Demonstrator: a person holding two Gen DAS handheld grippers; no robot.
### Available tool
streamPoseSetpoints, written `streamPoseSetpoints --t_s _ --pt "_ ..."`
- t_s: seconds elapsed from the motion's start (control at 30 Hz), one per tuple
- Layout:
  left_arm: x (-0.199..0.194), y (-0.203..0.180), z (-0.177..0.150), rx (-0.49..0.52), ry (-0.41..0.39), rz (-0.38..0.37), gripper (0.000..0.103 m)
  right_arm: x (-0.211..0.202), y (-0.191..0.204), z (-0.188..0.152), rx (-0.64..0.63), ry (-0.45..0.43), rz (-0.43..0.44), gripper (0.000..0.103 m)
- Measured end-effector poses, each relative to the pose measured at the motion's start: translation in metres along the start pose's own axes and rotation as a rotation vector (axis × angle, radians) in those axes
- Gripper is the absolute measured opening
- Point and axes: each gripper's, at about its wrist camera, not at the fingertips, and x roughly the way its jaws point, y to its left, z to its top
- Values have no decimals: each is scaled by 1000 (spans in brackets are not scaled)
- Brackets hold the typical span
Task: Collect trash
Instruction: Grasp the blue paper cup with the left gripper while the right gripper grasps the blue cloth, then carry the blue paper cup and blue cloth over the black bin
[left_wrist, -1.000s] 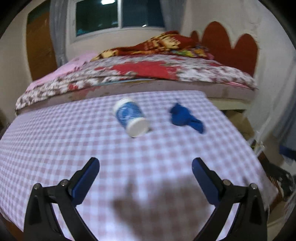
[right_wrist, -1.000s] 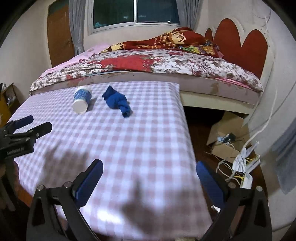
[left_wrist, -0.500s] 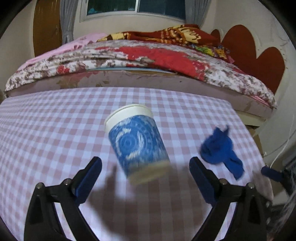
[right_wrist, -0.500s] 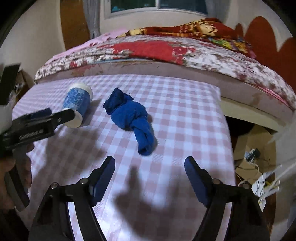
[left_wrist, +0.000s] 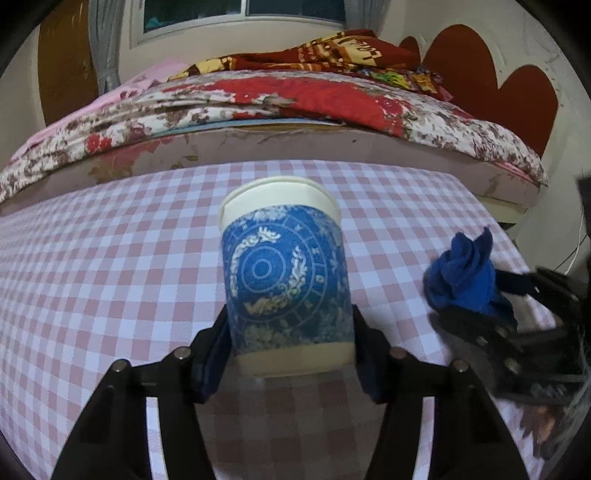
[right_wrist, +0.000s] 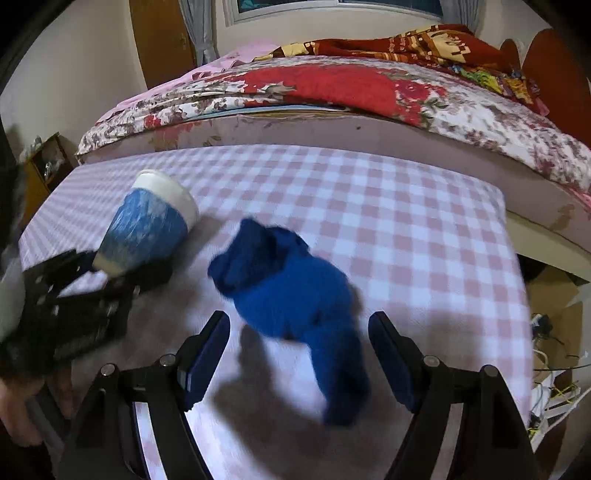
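The left tongs (left_wrist: 290, 354) are closing on a blue-patterned paper cup (left_wrist: 284, 280) that lies on its side on the table (left_wrist: 110, 277), which is covered in a pink-and-white checked cloth. Their blue pads sit against the cup's two sides near its base, and the cup's white rim points toward the far edge of the table. To the right of the cup lies a crumpled blue cloth (right_wrist: 291, 295), with the right tongs (right_wrist: 299, 354) brought down over it. The right tongs stand apart, one blue pad on each side of the cloth's near end, neither clearly pressing it. In the right wrist view the cup (right_wrist: 147, 229) appears at the left with the left tongs around its base. Beyond the table stands a bed (left_wrist: 295, 99) with a red floral cover.
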Motion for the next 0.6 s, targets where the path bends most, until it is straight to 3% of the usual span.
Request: streamPoseSetpoints --t_s 0.03,0.07,0.13,0.6 --pt "-2 0 -1 5 -4 -7 59 4 0 2 5 2 -1 75" --pt "-3 -1 -1 8 -5 -11 59 3 1 2 -1 -12 -10 55" --pt "-8 -3 -4 21 -13 -17 59 0 1 2 14 -11 9 48" --pt "-82 -33 -46 63 -77 -73 58 -103 -8 -69 45 -98 -89 47"
